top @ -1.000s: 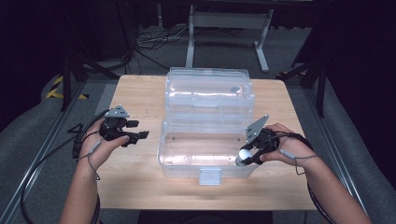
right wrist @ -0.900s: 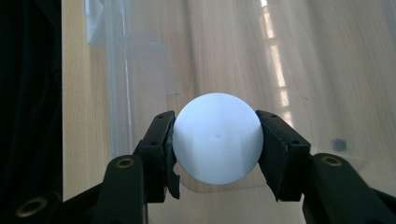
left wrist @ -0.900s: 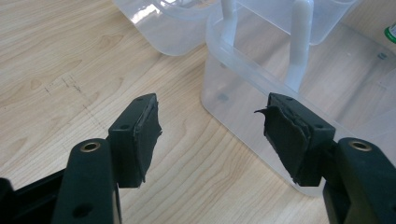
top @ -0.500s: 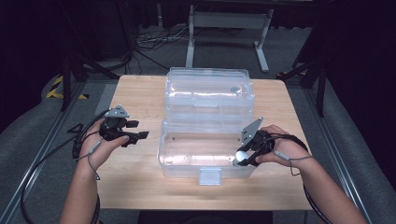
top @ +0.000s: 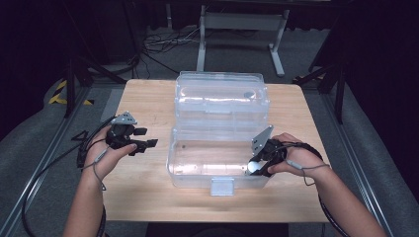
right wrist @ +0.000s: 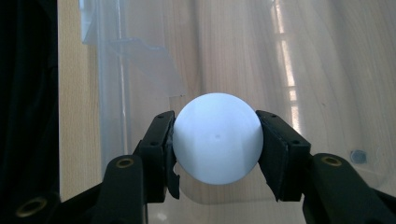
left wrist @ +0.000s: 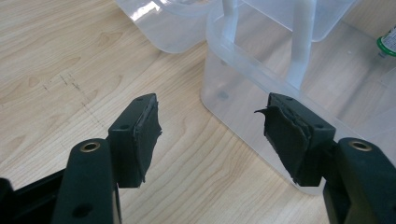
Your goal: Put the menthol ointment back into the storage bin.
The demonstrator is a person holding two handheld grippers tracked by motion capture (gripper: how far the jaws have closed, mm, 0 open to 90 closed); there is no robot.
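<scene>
A clear plastic box (top: 197,175) stands open in the middle of the wooden table, its lid (top: 220,96) laid back behind it. My right gripper (top: 256,168) hangs over the box's right end, shut on a white ball (right wrist: 215,137) held between both pads; the ball (top: 252,167) sits just above the box's floor. My left gripper (top: 148,144) is open with nothing in it, left of the box over bare table; in the left gripper view its jaws stand wide apart before the box's near corner (left wrist: 243,88).
The box's latch tab (top: 222,186) sticks out toward the table's front edge. A small grey spot (top: 248,95) shows on the lid. Cables trail from both grippers off the table. Dark floor, a metal stand (top: 237,29) and cables lie beyond the far edge.
My right gripper has shifted slightly down and toward the box's front with the ball. The left gripper has stayed put.
</scene>
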